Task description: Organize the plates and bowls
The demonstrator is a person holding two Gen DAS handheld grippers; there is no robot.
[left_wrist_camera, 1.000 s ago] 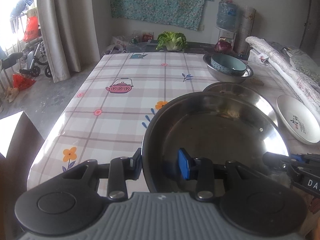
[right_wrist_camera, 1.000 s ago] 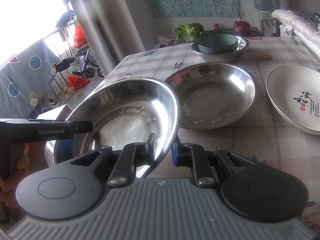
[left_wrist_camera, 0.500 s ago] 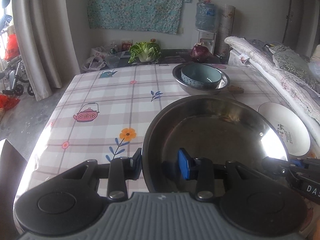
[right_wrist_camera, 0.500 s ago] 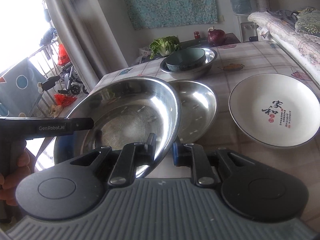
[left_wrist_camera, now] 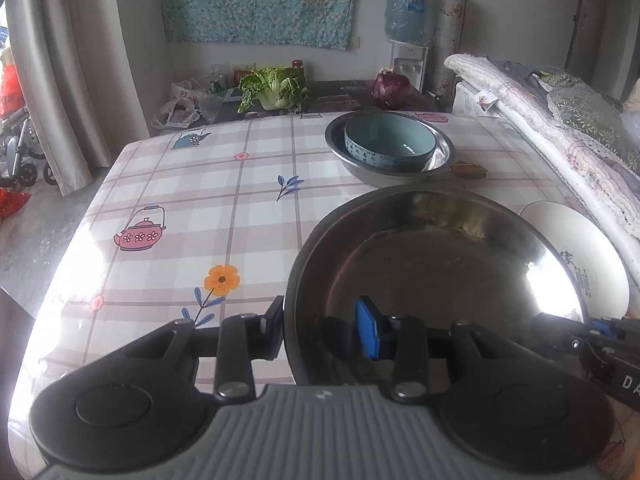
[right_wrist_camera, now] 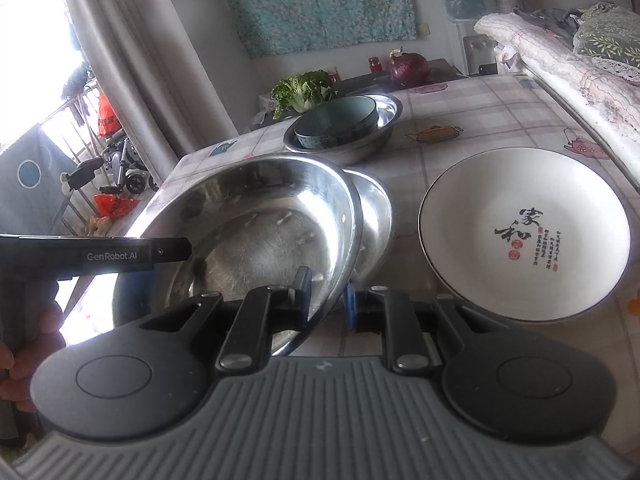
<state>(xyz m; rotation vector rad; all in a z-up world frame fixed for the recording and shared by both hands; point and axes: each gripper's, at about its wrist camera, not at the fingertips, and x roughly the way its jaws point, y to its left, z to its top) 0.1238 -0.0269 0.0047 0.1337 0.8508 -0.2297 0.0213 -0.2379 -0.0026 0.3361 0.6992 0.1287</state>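
A wide steel basin [left_wrist_camera: 432,264] hangs over the checked tablecloth, held by both rims. My left gripper [left_wrist_camera: 320,328] is shut on its left rim, one finger outside and the blue pad inside. My right gripper [right_wrist_camera: 327,296] is shut on the opposite rim of the same basin [right_wrist_camera: 256,232]. Under it lies a second steel plate [right_wrist_camera: 376,216], mostly covered. To the right rests a white plate with black characters [right_wrist_camera: 520,232]. Farther back, a teal bowl [left_wrist_camera: 390,142] sits inside a steel bowl [left_wrist_camera: 440,156].
A cabbage [left_wrist_camera: 276,88] and a purple onion [left_wrist_camera: 390,86] lie on a dark counter behind the table. Rolled bedding [left_wrist_camera: 560,140] borders the table's right side. A hand [right_wrist_camera: 24,356] holds the left gripper's body. Bare tablecloth [left_wrist_camera: 180,208] stretches to the left.
Both grippers carried the steel basin sideways across the table; it now hangs over the second steel plate, which was in full view beside it before. Both grips are unchanged.
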